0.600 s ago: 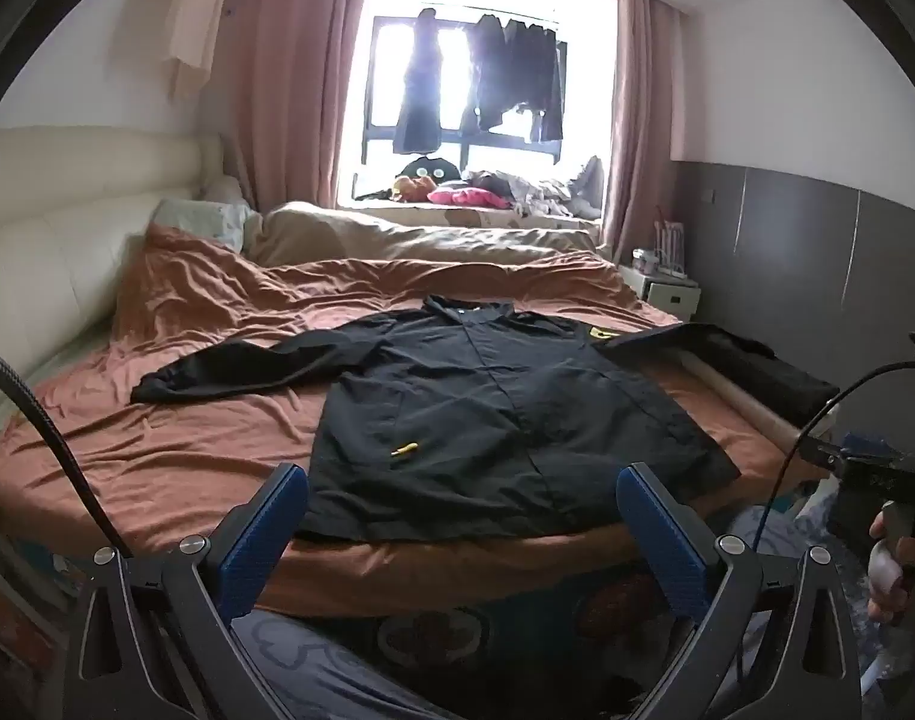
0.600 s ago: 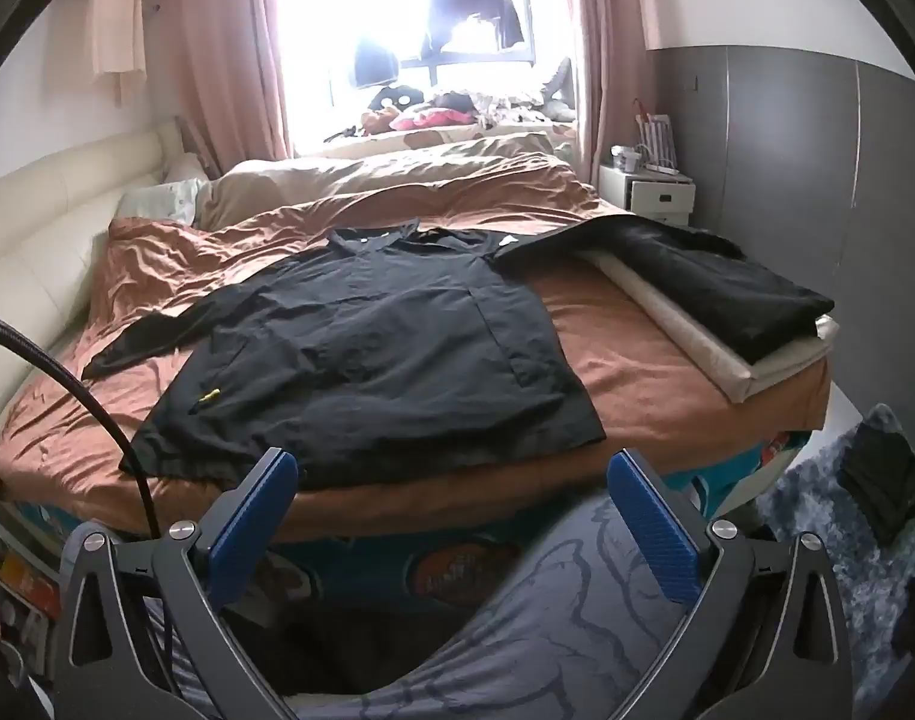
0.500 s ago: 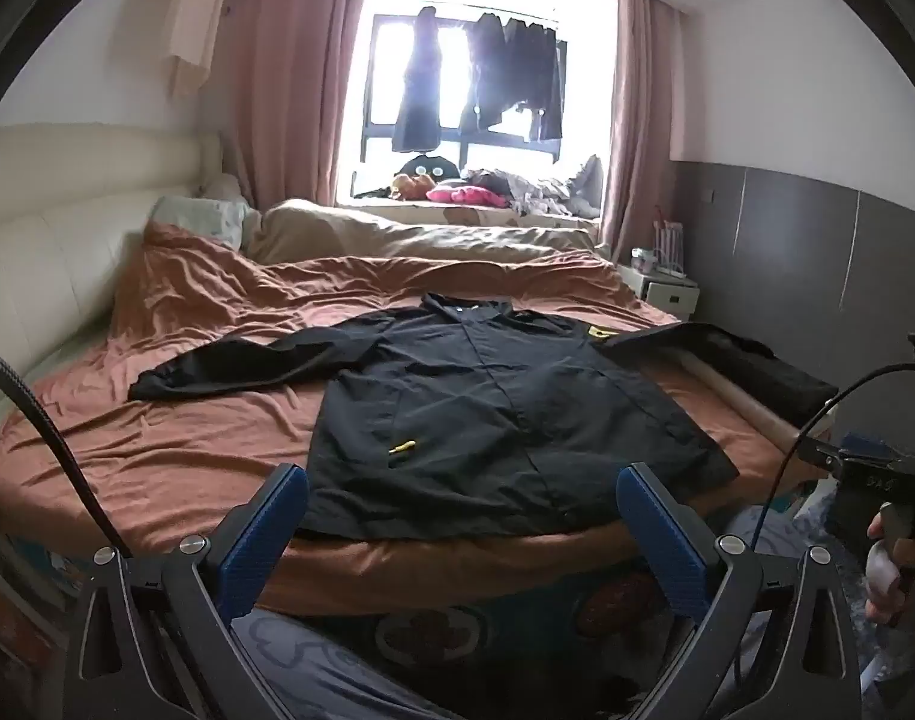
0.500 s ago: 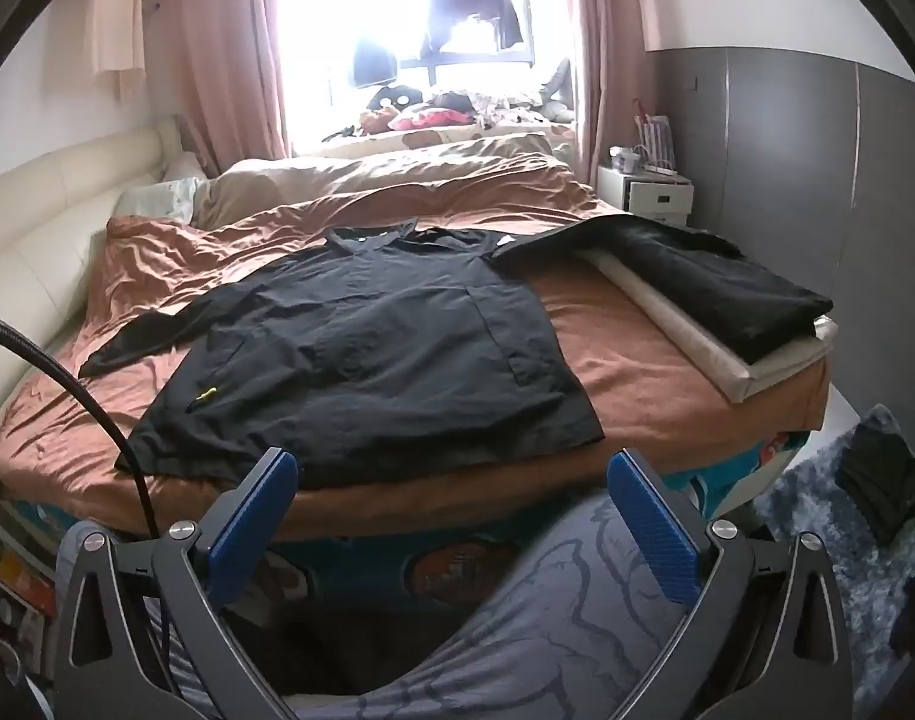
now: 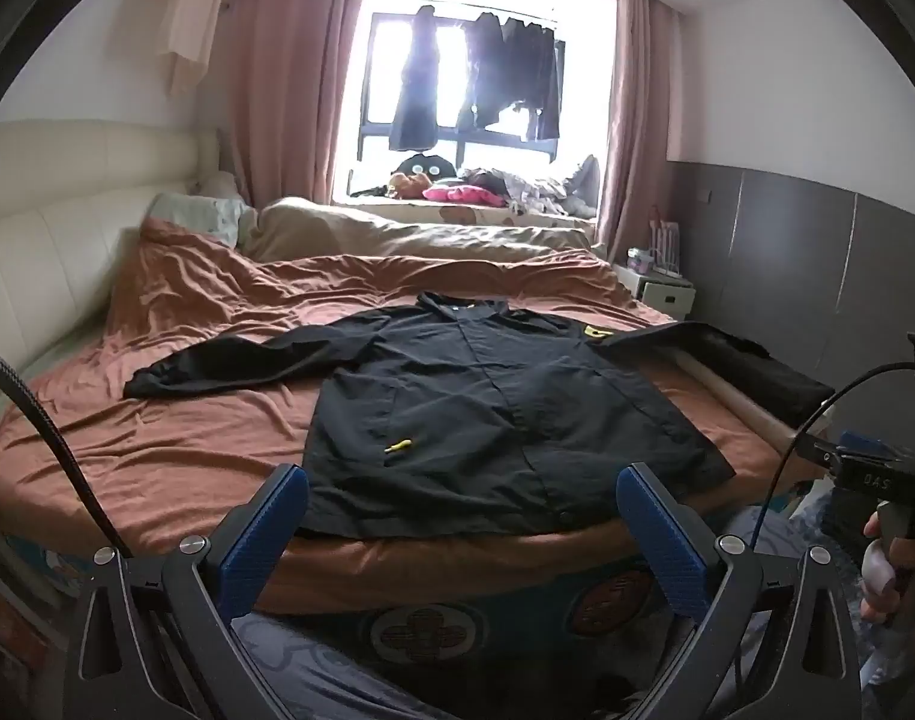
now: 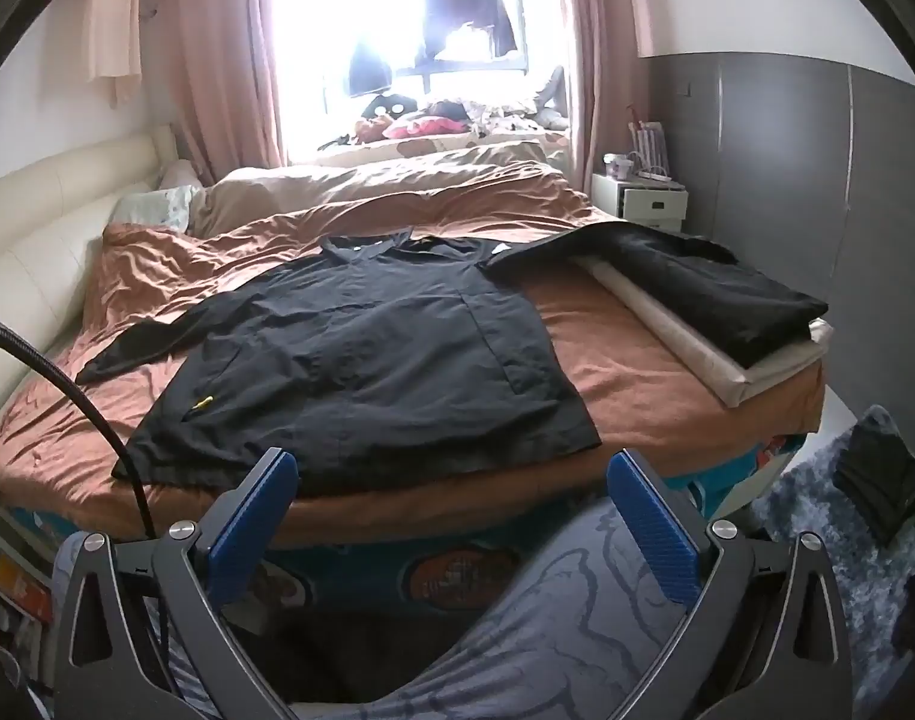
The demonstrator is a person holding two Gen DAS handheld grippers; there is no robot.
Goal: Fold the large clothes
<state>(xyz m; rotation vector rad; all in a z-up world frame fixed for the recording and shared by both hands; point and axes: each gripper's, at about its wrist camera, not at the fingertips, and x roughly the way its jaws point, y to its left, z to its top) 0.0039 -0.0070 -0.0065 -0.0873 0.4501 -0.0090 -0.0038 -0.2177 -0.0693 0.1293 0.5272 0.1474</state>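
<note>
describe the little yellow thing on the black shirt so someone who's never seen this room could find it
Start at the big bed with the rust-brown sheet. A black shirt lies spread flat on it, collar toward the window. The yellow tag sits low on the shirt, on the side with the outstretched sleeve, a short slanted sliver and the only bright mark on the lower half of the dark cloth.

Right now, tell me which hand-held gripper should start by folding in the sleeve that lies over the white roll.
Right. The right hand-held gripper sits nearer that sleeve on the white roll; the left hand-held gripper faces the black jacket hem. Both are open.
</note>
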